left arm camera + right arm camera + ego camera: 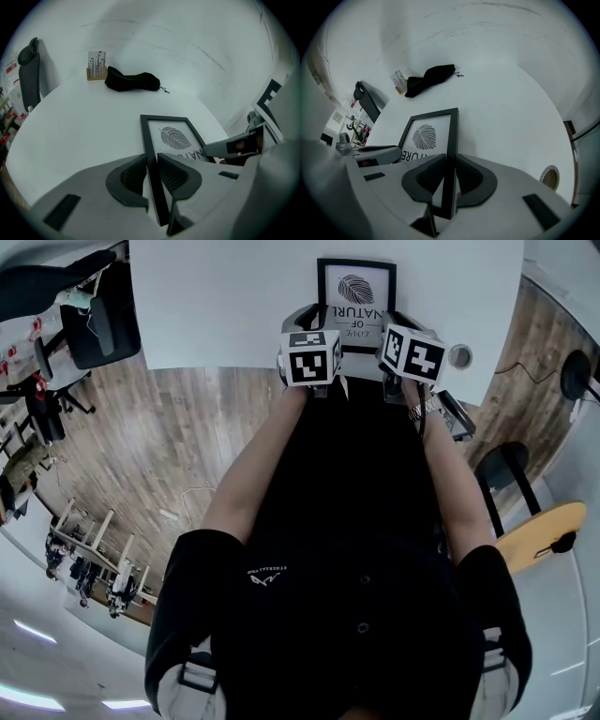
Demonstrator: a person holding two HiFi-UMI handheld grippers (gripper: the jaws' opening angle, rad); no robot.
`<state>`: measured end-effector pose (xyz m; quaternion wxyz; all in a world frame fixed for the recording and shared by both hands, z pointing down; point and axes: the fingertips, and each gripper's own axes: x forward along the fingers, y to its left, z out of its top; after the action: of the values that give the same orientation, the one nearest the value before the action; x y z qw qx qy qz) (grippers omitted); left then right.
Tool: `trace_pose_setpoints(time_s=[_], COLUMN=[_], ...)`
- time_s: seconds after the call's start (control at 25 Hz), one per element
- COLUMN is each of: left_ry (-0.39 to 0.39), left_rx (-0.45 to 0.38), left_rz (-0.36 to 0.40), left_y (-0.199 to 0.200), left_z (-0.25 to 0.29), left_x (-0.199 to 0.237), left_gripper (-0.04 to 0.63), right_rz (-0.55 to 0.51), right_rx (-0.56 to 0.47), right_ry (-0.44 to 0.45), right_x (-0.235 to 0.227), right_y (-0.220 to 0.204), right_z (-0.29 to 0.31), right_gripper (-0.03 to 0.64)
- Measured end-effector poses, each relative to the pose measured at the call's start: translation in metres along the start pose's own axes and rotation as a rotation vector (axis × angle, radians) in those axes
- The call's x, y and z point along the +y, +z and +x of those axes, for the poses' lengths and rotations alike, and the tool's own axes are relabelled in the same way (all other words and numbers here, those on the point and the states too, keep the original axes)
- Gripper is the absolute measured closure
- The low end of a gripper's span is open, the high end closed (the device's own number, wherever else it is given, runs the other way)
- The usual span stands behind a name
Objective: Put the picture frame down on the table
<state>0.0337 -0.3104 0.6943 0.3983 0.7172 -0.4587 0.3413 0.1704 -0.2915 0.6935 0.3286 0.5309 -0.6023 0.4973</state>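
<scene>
A black picture frame (356, 292) with a leaf print lies over the near edge of the white table (234, 296), its far end down towards the tabletop. My left gripper (312, 322) is shut on its left rail, which runs between the pads in the left gripper view, gripper (151, 165), frame (174, 136). My right gripper (397, 326) is shut on the right rail, gripper (449, 171), frame (424, 136). Each gripper shows in the other's view: right gripper (234, 146), left gripper (377, 152). Whether the frame rests flat on the table I cannot tell.
A black pouch (131, 80) and a small wooden card holder (97, 68) lie at the table's far side. A tape roll (459, 356) sits near the right front corner. A black office chair (103, 315) stands left of the table, a yellow chair (539, 531) at the right.
</scene>
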Motion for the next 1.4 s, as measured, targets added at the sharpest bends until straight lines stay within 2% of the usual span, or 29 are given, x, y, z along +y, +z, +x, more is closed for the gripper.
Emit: trace_pose_setpoints(time_s=[0.68,0.88,1.04,1.12,1.2,1.28,1.4], left_ry=[-0.002,-0.008,0.004,0.020,0.021,0.022,0.052], left_rx=[0.039,0.022,0.020,0.014,0.008,0.003,0.003], left_rz=[0.050,0.058,0.056,0.055,0.045,0.035,0.036], left_y=[-0.007,-0.004,-0.006,-0.006,-0.006,-0.006,-0.008], left_z=[0.007,0.006,0.006,0.003,0.000,-0.002,-0.006], left_x=[-0.003,-0.006,-0.004,0.000,0.001,0.002,0.006], left_gripper=[0.518,0.505,0.502,0.502,0.503,0.526,0.577], right_rz=[-0.007,-0.006,0.006,0.007,0.005,0.001,-0.005], right_rx=[0.064,0.052,0.032,0.031,0.027,0.015,0.001], right_ry=[0.003,0.006,0.002,0.005,0.002,-0.004,0.002], right_x=[-0.005,-0.004,-0.007,-0.007,-0.007,-0.007,-0.005], right_y=[-0.009,-0.008,-0.005,-0.005,-0.005,-0.004,-0.004], right_z=[0.009,0.006,0.004,0.003,0.000,-0.003,-0.005], right_gripper=[0.545,0.511,0.509,0.521,0.565,0.606,0.617])
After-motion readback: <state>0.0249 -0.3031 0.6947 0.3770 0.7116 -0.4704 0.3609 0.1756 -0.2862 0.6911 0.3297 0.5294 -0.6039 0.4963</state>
